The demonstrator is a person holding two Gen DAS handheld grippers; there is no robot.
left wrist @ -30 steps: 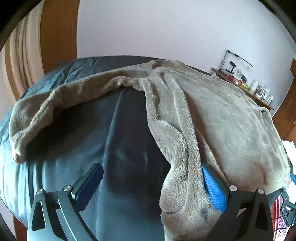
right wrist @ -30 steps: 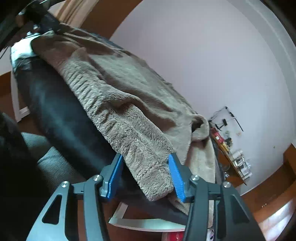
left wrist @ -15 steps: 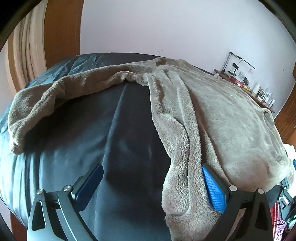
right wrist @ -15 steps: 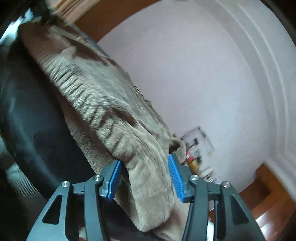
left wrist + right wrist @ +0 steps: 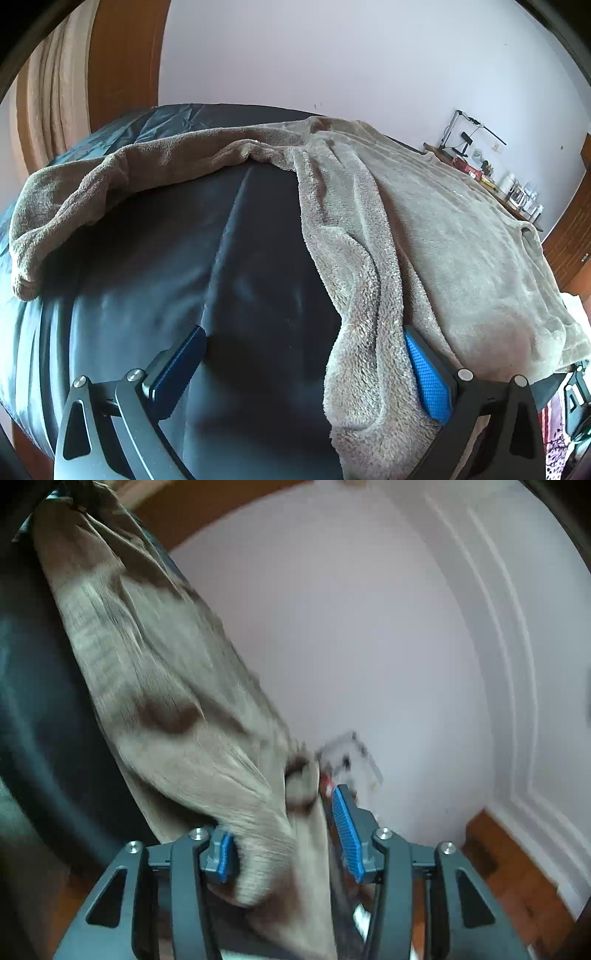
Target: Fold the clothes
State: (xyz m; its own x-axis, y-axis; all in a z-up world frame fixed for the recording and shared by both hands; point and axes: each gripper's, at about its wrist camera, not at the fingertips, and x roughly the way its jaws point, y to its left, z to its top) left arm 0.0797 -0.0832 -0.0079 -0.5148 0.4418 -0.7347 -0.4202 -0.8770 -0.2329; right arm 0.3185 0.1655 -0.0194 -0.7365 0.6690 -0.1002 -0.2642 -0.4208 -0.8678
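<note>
Garment: a beige fleece garment lies spread over the dark sheet of the bed; I see one long sleeve stretched out to the left in my left wrist view, its cuff end hanging at the bed's edge
Garment, near edge: a thick fold of the fleece drops down toward my left tool; it lies against the inner face of the right-hand blue pad, while the left-hand dark pad stands well apart from it over bare sheet
Left tool: wide; the fleece touches one pad only, so I am gripping nothing with it
Right tool: the jaws are closing; a bunched part of the garment sits between them; the left blue pad is against the cloth, the right blue pad is just beside it, and with the blur I cannot tell whether it presses yet
Right view: heavily blurred; the fleece runs from the tool up to the top left, with the dark bed to its left
Background: a pale wall; a wooden door frame and curtain at left; a desk with a lamp and small jars at far right
</note>
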